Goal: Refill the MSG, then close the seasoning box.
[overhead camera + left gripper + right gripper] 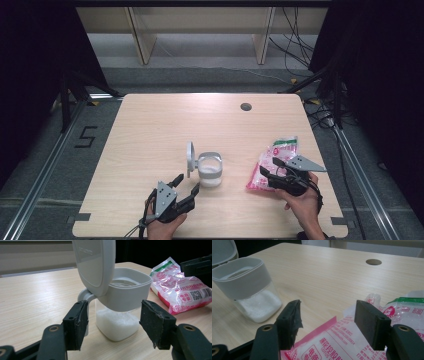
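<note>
- High view: you are hovering your left gripper [186, 186], jaws apart, before the open sugar jar [210, 170] near the table's [150, 125] front edge.
- You are straddling the pink bag [272, 160] with your right gripper [269, 167], jaws apart; clamping likely comes next.

Even overhead light, dark surroundings, soft shadows, slightly blurry close-ups.

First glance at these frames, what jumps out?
Mid-table stands a clear container with its grey lid flipped up and white granules at the bottom. To its right lies a pink-and-white bag; the right gripper is at it, jaws apart over the plastic. The left gripper sits just in front of the container, jaws open and not touching it.
</note>
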A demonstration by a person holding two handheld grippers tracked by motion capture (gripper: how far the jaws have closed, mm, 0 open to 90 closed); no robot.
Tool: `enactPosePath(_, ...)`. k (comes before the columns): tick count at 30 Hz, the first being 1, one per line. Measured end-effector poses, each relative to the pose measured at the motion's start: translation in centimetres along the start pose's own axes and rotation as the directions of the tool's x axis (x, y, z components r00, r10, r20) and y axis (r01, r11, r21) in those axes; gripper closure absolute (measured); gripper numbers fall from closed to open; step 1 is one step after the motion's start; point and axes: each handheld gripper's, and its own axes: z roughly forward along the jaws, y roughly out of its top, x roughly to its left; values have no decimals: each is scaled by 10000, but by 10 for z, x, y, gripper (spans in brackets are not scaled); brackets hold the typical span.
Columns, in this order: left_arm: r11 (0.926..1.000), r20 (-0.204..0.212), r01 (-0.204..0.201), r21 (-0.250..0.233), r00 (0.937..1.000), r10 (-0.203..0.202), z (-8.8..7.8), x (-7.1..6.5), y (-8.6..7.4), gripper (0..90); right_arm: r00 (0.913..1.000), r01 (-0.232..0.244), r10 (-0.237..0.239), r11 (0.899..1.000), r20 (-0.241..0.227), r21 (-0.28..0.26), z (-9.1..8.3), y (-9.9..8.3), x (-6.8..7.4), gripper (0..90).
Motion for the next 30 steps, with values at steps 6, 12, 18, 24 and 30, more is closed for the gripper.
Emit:
enactPosePath(6,10000,-125,35,20,9999,-34,-5,5,0,409,9998,-151,155,9995,-128,269,0,-1,2,367)
enactPosePath(12,9997,-359,230,-99,9991,-233,-5,11,2,437,9996,104,-94,9992,-252,386,2,-4,0,359)
enactPosePath(18,9999,-380,97,-81,9992,-100,-6,16,4,491,9993,324,-318,9990,-211,309,1,-5,-1,359)
enactPosePath(24,10000,-578,21,47,9983,-18,-7,17,2,585,9992,342,-332,9985,-231,438,0,-7,-1,360)
enactPosePath(30,9998,-374,-169,74,9992,172,-6,21,2,736,9990,410,-400,9981,-208,461,0,-7,-2,360)
